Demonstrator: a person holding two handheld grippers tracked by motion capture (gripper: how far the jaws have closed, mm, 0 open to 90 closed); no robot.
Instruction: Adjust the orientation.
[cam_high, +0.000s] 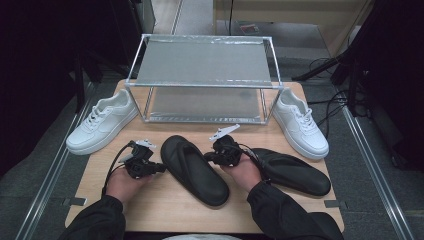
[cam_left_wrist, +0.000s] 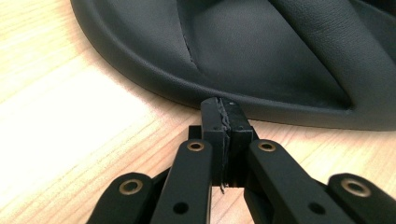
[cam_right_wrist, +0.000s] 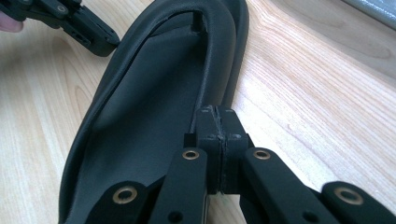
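Two black slippers lie on the wooden table (cam_high: 165, 210), one in the middle (cam_high: 192, 170) and one to the right (cam_high: 292, 171). My left gripper (cam_high: 161, 168) is shut with nothing between its jaws, its tip at the middle slipper's left rim. In the left gripper view the closed tip (cam_left_wrist: 224, 106) meets the slipper's edge (cam_left_wrist: 261, 51). My right gripper (cam_high: 206, 157) is also shut and empty, at the same slipper's right side. In the right gripper view its tip (cam_right_wrist: 217, 114) rests against the slipper's raised strap edge (cam_right_wrist: 149, 116), with the left gripper (cam_right_wrist: 105, 44) across from it.
A two-shelf metal rack (cam_high: 200, 85) stands at the back of the table. One white sneaker (cam_high: 102, 122) lies left of it and another (cam_high: 299, 122) right of it. Cables run over the floor at the far right.
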